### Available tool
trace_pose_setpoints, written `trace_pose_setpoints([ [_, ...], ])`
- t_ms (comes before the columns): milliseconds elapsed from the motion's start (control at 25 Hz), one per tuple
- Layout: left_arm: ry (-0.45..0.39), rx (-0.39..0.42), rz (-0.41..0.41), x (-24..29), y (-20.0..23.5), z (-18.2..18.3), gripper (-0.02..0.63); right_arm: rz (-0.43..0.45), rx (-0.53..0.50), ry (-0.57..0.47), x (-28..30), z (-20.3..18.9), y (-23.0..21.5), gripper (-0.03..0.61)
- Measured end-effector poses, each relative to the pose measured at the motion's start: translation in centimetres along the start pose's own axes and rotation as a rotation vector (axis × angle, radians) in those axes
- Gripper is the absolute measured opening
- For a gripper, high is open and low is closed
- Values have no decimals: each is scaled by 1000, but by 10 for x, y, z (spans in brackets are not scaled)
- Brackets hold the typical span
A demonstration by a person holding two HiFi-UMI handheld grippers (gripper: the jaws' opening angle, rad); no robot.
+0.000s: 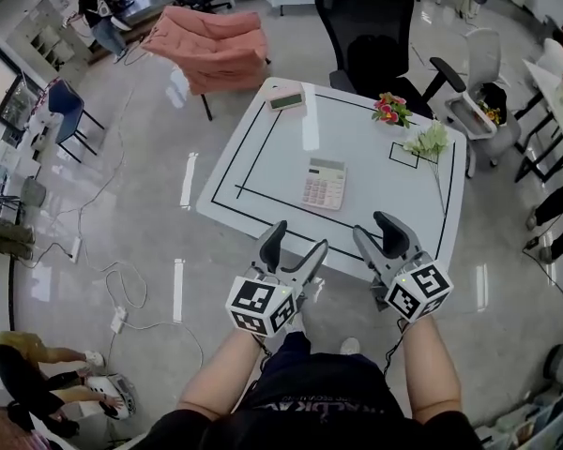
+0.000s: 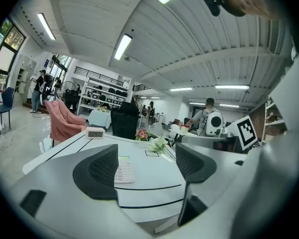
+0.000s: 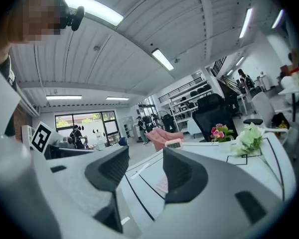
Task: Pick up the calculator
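A pale calculator (image 1: 324,184) with pinkish keys lies flat near the middle of the white table (image 1: 263,148). In the left gripper view the calculator (image 2: 123,170) shows partly behind the left jaw; in the right gripper view the calculator (image 3: 162,185) peeks between the jaws. My left gripper (image 1: 296,245) is held open off the table's near edge, with nothing in it. My right gripper (image 1: 379,230) is also open and empty, just at the near edge, to the right of the calculator.
A small digital clock (image 1: 285,99) sits at the table's far corner. Pink flowers (image 1: 390,109) and white flowers (image 1: 429,142) lie at the far right. A black office chair (image 1: 373,36) stands behind the table, a pink armchair (image 1: 212,45) to the far left. Cables trail on the floor (image 1: 122,289).
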State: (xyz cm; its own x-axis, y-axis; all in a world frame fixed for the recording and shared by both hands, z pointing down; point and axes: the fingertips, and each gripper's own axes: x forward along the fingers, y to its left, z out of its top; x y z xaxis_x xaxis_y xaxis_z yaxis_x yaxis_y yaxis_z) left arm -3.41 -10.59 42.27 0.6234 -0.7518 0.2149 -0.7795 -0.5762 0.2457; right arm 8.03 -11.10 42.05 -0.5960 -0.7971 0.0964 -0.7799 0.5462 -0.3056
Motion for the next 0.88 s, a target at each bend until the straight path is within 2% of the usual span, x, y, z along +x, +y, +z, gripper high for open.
trace_pose_setpoints([
  [440, 22, -24, -75, 15, 71, 10, 349, -68, -11, 22, 74, -2, 5, 201],
  [880, 33, -56, -161, 17, 111, 15, 348, -132, -18, 47, 114, -12, 19, 201],
])
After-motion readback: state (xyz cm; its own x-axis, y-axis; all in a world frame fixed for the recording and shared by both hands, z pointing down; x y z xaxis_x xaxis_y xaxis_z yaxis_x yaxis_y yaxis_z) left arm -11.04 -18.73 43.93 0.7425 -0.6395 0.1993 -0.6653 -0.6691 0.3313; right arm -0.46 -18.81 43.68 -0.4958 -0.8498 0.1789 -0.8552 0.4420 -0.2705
